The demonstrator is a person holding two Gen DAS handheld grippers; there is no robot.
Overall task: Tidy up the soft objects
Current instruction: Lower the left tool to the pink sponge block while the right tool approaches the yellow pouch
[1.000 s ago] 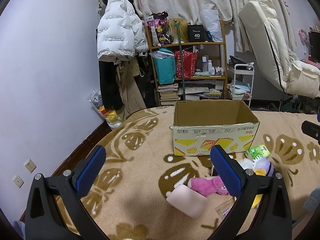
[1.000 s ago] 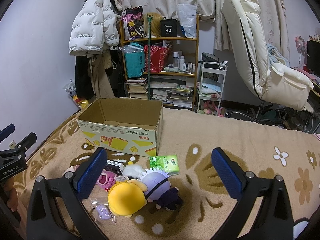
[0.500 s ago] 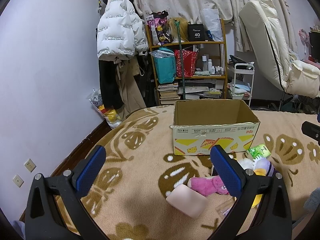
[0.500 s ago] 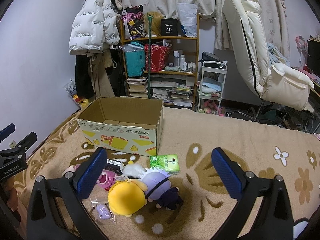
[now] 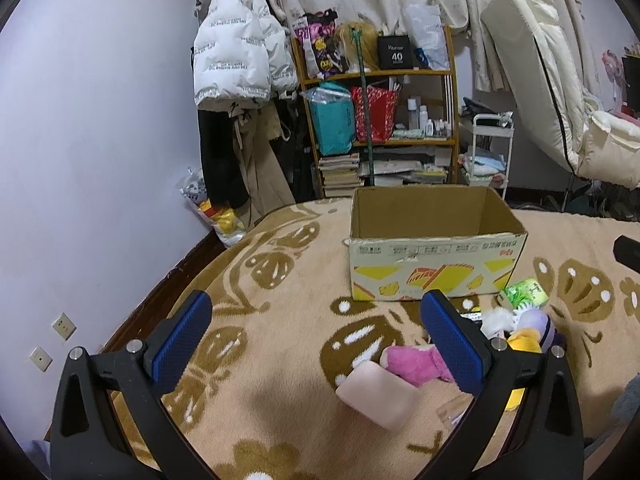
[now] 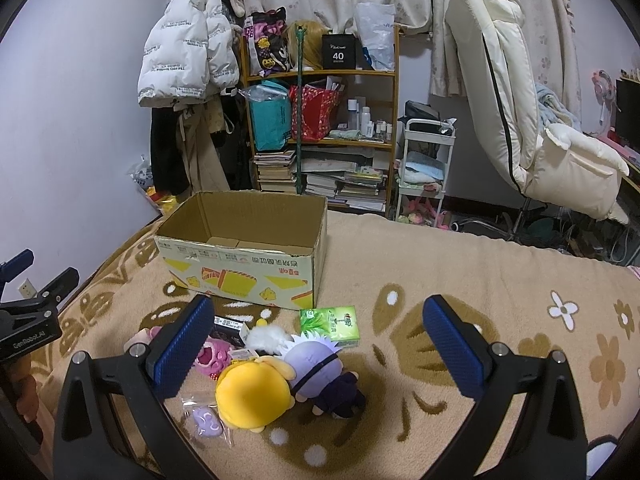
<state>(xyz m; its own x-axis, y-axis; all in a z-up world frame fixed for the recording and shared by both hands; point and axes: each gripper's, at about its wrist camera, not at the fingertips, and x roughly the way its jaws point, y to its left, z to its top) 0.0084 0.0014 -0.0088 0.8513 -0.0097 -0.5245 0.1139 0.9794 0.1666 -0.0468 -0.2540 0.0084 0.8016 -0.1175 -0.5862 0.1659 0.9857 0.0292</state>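
Both grippers hang over a tan blanket (image 6: 460,280) with brown flower shapes. The left gripper (image 5: 318,340) has its blue fingers (image 5: 182,340) spread wide and holds nothing. The right gripper (image 6: 320,346) is spread wide too, and it is also holding nothing.

A cardboard box (image 6: 244,252) sits on the blanket with its top open. Only its bare bottom shows inside.

The soft toys lie in a little heap just in front of the box. There is a yellow plush (image 6: 252,392) touching a purple-haired doll (image 6: 320,364) in dark clothes. A pink plush (image 5: 416,364) lies beside them, partly hidden behind a finger of each gripper. A pale pink soft block (image 5: 376,394) rests near the pink plush, close to the left gripper. A green tissue pack (image 6: 330,326) lies just by the box corner. A small clear bag (image 6: 206,420) with something purple in it lies next to the yellow plush. A white fluffy thing (image 6: 266,336) sits at the back of the heap, but I cannot tell what it is.
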